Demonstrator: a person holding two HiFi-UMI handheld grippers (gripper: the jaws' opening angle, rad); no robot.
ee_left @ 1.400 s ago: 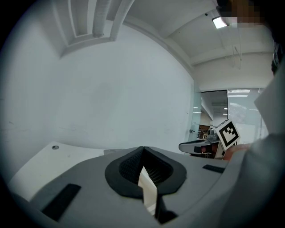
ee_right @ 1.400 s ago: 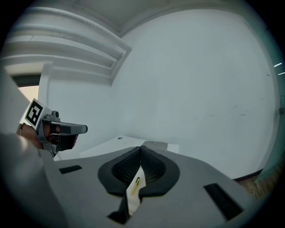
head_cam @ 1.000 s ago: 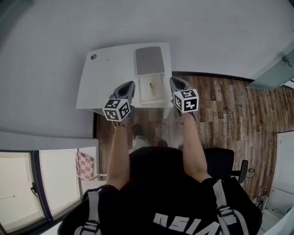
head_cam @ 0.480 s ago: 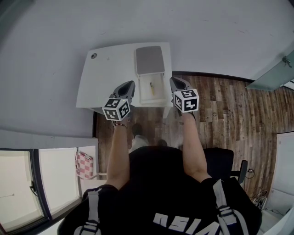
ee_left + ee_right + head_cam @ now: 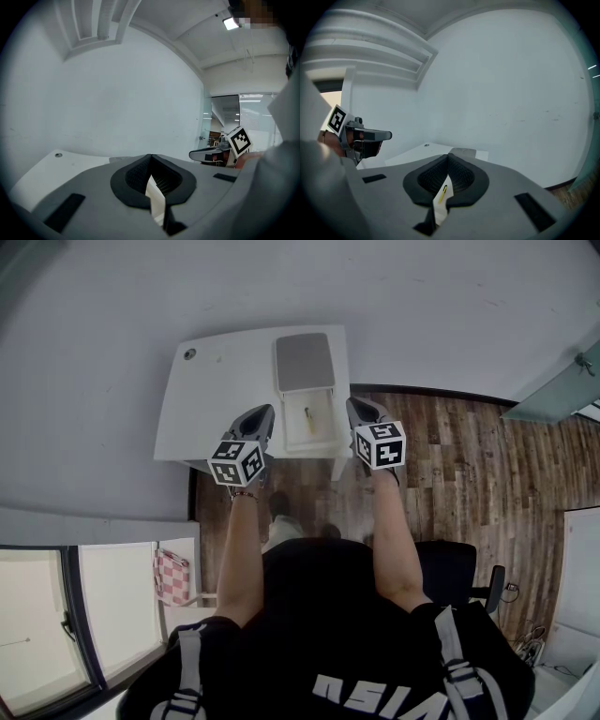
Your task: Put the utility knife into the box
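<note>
A white box [image 5: 323,434] lies on the white table [image 5: 216,390], its grey lid [image 5: 305,362] folded back behind it. The yellow utility knife [image 5: 308,418] rests inside the box. My left gripper [image 5: 265,414] hovers at the box's left side near the table's front edge, jaws shut and empty. My right gripper [image 5: 354,407] hovers at the box's right side, also shut and empty. In the right gripper view the knife [image 5: 443,191] shows through the gap below the closed jaws [image 5: 449,157]. In the left gripper view only a sliver of the white box [image 5: 154,194] shows below the closed jaws [image 5: 150,157].
A small round fitting [image 5: 190,353] sits in the table's far left corner. A pale wall stands behind the table. Wooden floor [image 5: 469,456] lies to the right, and a black chair [image 5: 459,573] is behind the person.
</note>
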